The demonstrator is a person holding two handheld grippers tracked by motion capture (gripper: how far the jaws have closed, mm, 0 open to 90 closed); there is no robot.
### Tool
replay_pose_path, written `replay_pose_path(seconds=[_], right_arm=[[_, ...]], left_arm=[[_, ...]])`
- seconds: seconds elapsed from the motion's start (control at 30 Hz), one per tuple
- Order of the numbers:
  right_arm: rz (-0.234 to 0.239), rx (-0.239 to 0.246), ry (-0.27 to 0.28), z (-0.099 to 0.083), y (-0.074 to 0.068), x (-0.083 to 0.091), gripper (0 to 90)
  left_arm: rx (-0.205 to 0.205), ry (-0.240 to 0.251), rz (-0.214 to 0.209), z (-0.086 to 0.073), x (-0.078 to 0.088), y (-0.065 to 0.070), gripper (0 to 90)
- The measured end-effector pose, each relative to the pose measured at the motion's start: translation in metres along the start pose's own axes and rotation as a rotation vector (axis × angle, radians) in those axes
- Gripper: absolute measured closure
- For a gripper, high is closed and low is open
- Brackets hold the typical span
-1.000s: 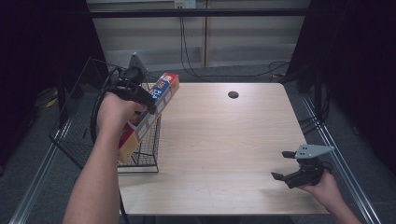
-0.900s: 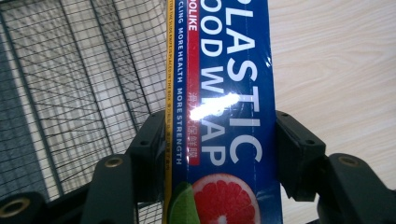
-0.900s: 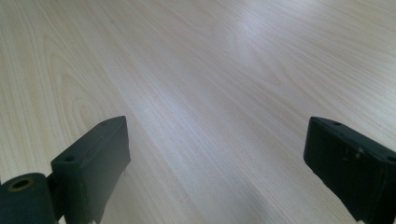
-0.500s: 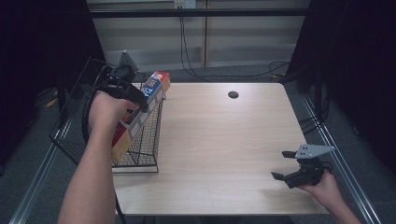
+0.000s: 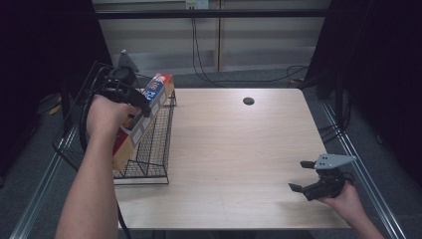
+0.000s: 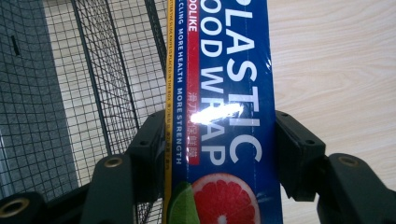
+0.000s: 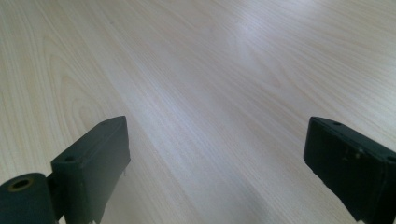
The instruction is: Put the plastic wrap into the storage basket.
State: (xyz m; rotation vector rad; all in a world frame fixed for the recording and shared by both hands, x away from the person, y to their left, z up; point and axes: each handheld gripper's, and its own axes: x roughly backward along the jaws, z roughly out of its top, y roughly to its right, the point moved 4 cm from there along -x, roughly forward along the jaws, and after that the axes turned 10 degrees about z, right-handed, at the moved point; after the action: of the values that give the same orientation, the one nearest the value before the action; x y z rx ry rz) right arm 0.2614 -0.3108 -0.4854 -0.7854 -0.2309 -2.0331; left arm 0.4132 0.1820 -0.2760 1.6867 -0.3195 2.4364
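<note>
A long blue plastic wrap box (image 5: 159, 88) with a red end and tan side slants over the black wire basket (image 5: 149, 162) at the table's left edge. My left gripper (image 5: 141, 107) is shut across its middle. In the left gripper view both jaws press the sides of the plastic wrap box (image 6: 229, 93), with the basket's mesh (image 6: 107, 70) just left of it. My right gripper (image 5: 300, 176) rests low over the table's near right corner, open. In the right gripper view the right gripper (image 7: 217, 154) has only bare wood between its jaws.
The light wooden table (image 5: 239, 149) has a small dark round hole (image 5: 248, 101) near its far edge. The basket stands on the table's left side. Cables hang at the back, and dark floor surrounds the table.
My left hand has carried the box a little to the left and farther back over the basket. The right gripper has stayed in place.
</note>
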Motion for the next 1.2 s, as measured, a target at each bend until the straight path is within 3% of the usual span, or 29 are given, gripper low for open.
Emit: replay_pose_path(seconds=[0.4,1.2], right_arm=[[0.001,-0.002,0.001,0.000,0.000,0.000,7.1],[-0.003,-0.003,0.004,0.000,0.000,0.000,7.1]], left_arm=[[0.059,0.009,0.015,-0.001,0.004,-0.012,43.4],[0.126,0.025,0.054,-0.007,0.008,-0.034,43.4]])
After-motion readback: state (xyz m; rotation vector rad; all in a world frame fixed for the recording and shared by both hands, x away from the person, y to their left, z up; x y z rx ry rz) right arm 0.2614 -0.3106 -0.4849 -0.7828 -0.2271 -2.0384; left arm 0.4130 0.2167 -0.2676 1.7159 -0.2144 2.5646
